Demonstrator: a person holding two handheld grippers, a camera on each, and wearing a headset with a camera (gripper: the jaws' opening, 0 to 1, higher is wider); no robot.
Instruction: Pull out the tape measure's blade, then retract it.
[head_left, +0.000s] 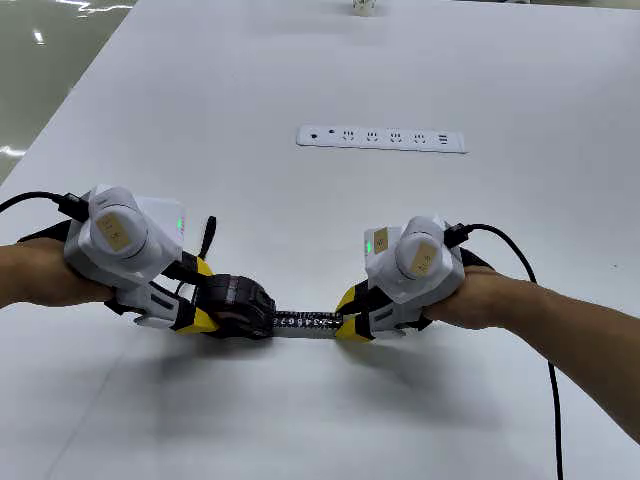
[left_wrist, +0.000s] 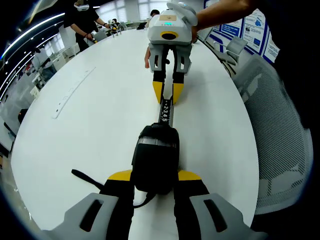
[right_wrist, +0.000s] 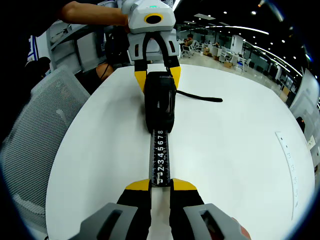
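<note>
The black tape measure case (head_left: 238, 306) rests on the white table (head_left: 330, 80), with my left gripper (head_left: 200, 305) shut around it; its yellow-tipped fingers (left_wrist: 120, 176) flank the case (left_wrist: 155, 157). A short length of black blade (head_left: 305, 320) with white numerals runs out to the right. My right gripper (head_left: 350, 318) is shut on the blade's end (right_wrist: 160, 177). In the right gripper view the blade (right_wrist: 160, 155) leads straight to the case (right_wrist: 160, 100) and the left gripper (right_wrist: 157, 80) behind it. The case's black wrist strap (right_wrist: 200, 97) trails on the table.
A white power strip (head_left: 381, 138) lies flat further back on the table. A small white object (head_left: 363, 6) sits at the far edge. A black cable (head_left: 535, 300) runs from the right gripper along the person's arm. Mesh office chairs (left_wrist: 280, 120) stand by the table's side.
</note>
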